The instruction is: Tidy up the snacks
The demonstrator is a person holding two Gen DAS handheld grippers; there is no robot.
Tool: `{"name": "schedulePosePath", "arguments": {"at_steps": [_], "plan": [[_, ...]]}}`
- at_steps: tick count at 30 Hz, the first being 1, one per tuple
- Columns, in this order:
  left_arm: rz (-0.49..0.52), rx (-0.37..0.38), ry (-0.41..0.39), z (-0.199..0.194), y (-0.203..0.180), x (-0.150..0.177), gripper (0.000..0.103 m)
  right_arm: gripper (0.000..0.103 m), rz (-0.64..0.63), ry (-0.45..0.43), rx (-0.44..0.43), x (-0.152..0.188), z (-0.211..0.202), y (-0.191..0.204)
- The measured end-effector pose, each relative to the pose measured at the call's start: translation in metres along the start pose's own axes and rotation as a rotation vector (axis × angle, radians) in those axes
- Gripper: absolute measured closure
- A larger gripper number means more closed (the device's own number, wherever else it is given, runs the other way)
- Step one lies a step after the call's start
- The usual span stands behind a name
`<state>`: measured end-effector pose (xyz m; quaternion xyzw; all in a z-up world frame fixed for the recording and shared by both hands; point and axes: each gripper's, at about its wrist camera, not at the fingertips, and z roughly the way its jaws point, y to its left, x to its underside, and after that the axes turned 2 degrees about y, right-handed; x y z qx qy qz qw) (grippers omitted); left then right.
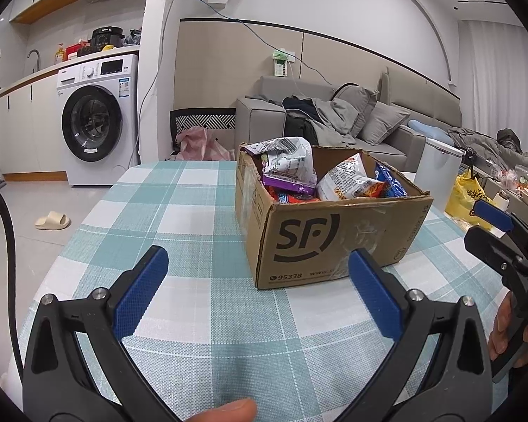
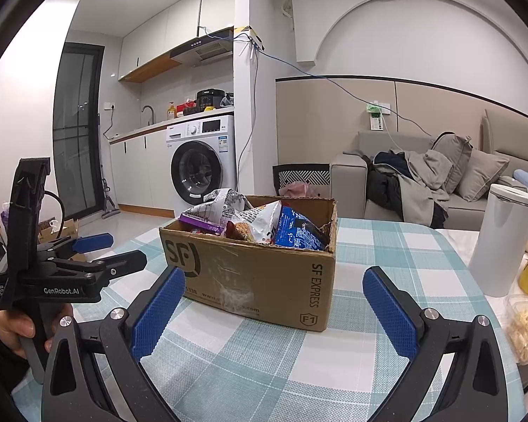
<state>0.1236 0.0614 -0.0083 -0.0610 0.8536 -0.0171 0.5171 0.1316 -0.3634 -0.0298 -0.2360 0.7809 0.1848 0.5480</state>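
both grippers — left gripper (image 1: 258,267), right gripper (image 2: 272,286) — gape before snack box (image 1: 334,235).

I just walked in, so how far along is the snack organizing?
Several snack packets already sit in the cardboard box. Nothing is in hand: left gripper and right gripper are both open and empty. No loose packets show on the checked tablecloth.

I see a white washing machine (image 2: 203,168) under the kitchen counter, a grey sofa (image 1: 338,119) piled with clothes, and pale glossy floor tiles (image 1: 28,207).
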Motion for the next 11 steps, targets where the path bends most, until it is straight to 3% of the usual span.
{"name": "schedulePosePath", "arguments": {"at_steps": [11], "plan": [[-0.003,-0.001,-0.002,-0.0009,0.0013,0.0010,0.001,0.000,0.001,0.000,0.000,-0.0001,0.0000,-0.0001]]}}
